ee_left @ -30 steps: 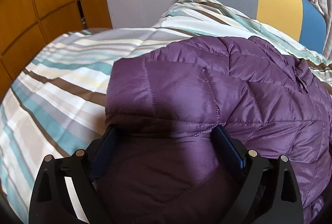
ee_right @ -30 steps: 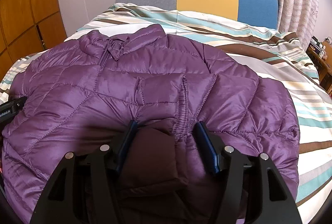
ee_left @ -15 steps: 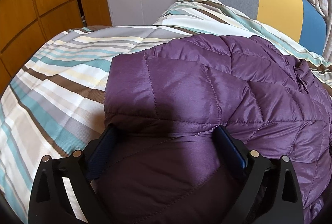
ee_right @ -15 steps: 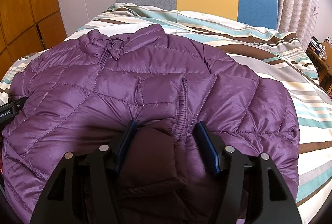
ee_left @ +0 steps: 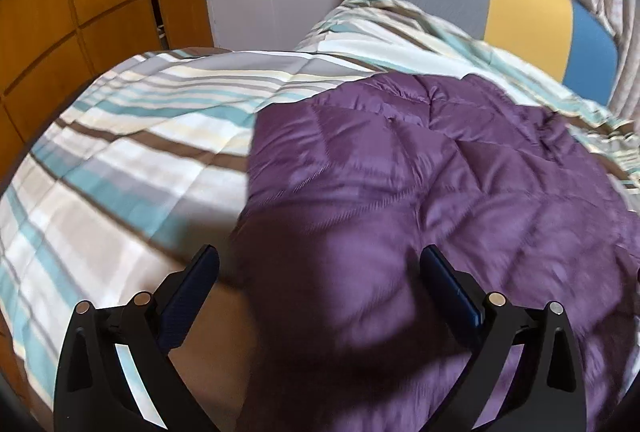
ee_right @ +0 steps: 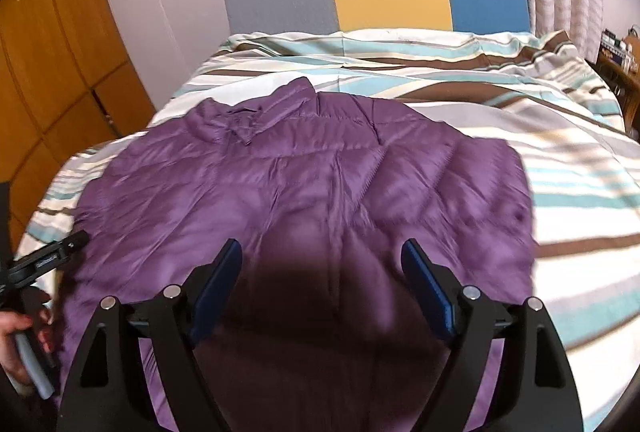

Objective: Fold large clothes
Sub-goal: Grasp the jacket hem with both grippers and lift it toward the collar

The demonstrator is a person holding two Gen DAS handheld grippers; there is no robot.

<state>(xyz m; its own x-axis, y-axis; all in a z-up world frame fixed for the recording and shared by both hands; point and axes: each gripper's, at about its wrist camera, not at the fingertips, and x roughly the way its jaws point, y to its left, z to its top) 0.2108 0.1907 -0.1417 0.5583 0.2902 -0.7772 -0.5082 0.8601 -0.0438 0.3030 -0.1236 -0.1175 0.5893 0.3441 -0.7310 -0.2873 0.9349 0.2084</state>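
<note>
Your jacket [ee_right: 304, 191] lies on the bed [ee_right: 560, 159], hem folded up; both jaws have just opened wide, holding nothing. More folds remain.

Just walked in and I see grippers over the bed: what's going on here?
A person is folding a purple puffer jacket on the striped bedspread. The left hand-held gripper and right hand-held gripper are both open above its near edge; their jaws have just been opening, and nothing is gripped.
</note>
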